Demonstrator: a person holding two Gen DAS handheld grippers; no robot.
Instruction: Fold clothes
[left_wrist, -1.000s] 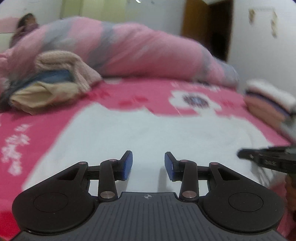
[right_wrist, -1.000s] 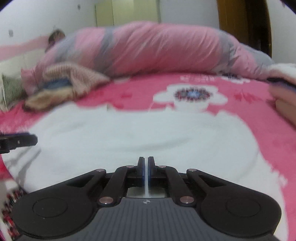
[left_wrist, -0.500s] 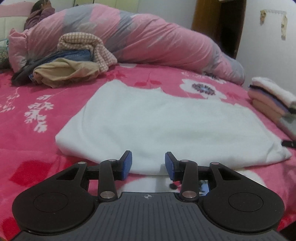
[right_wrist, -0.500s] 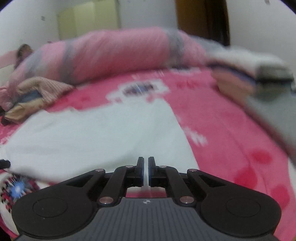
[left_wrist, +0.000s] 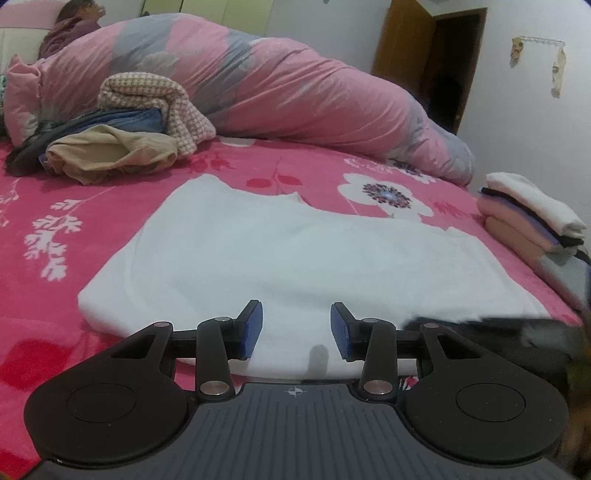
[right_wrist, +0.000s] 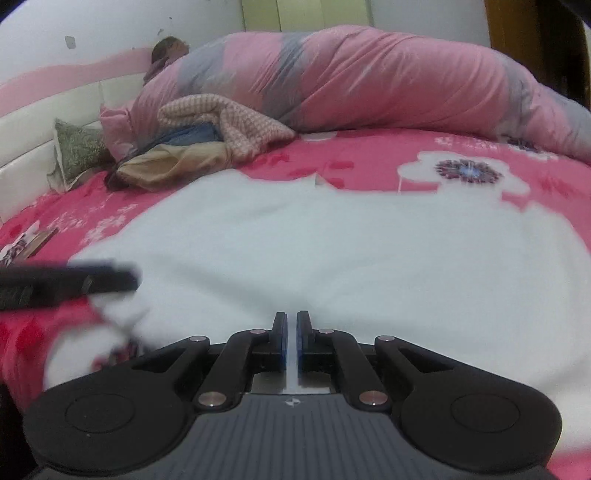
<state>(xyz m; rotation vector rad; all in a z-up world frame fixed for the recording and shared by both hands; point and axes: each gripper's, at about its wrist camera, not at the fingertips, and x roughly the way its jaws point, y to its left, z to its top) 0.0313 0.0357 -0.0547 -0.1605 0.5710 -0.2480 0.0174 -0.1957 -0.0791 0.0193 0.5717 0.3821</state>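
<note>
A white garment (left_wrist: 295, 251) lies flat on the pink flowered bed (left_wrist: 48, 302); it fills the middle of the right wrist view (right_wrist: 332, 251) too. My left gripper (left_wrist: 296, 330) is open and empty, low over the garment's near edge. My right gripper (right_wrist: 292, 341) is shut over the garment's near edge; a thin white strip shows between its pads, and I cannot tell if it pinches cloth. The right gripper shows blurred at the lower right of the left wrist view (left_wrist: 480, 328). The left one shows blurred at the left of the right wrist view (right_wrist: 70, 282).
A pile of unfolded clothes (left_wrist: 122, 144) lies at the back left. A stack of folded clothes (left_wrist: 532, 225) sits at the right edge. A pink and grey duvet (left_wrist: 295, 85) runs along the back. A green cushion (right_wrist: 79, 151) leans on the headboard.
The right gripper has swung back left from the folded stack to face the white garment. The left gripper has edged forward over the garment's near edge, still open.
</note>
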